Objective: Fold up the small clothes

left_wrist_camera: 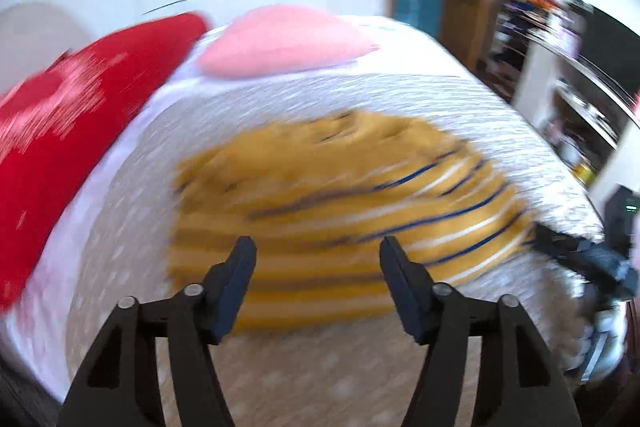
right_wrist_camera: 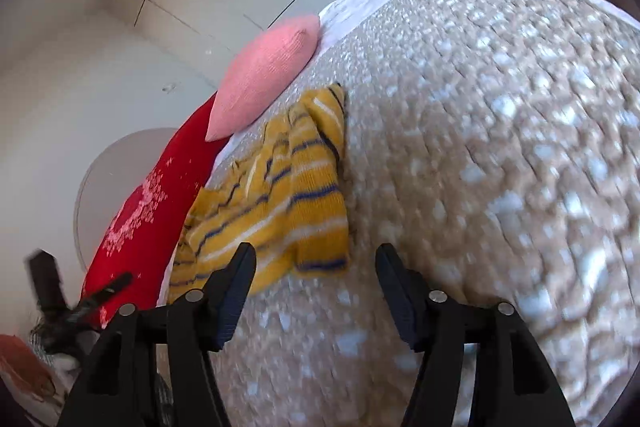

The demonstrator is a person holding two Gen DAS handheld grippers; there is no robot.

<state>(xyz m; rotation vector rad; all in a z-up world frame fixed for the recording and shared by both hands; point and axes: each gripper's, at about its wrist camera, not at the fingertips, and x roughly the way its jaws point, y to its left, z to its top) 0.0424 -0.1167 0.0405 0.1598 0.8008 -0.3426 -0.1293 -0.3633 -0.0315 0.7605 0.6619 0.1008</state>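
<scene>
Hovering over the yellow striped sweater (left_wrist_camera: pixel 340 211), the left gripper (left_wrist_camera: pixel 318 259) has its jaws spread and nothing between them. The right gripper (right_wrist_camera: pixel 316 267), also spread and empty, sits low centre of its frame, just off the garment's hem. The sweater lies rumpled mid-bed on the speckled bedspread (right_wrist_camera: pixel 480 147), near the pink cushion (right_wrist_camera: pixel 264 75). Risks: pinching bedspread along with knit, or grabbing one bunched layer, giving a crooked fold.

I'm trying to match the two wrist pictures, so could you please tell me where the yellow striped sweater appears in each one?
Left wrist: yellow striped sweater lies mid-frame on the bed, just beyond the open left gripper, blurred.
Right wrist: the sweater lies left of centre, behind the right gripper's left finger.
Shared landmark: pink pillow, beyond the sweater.
</scene>
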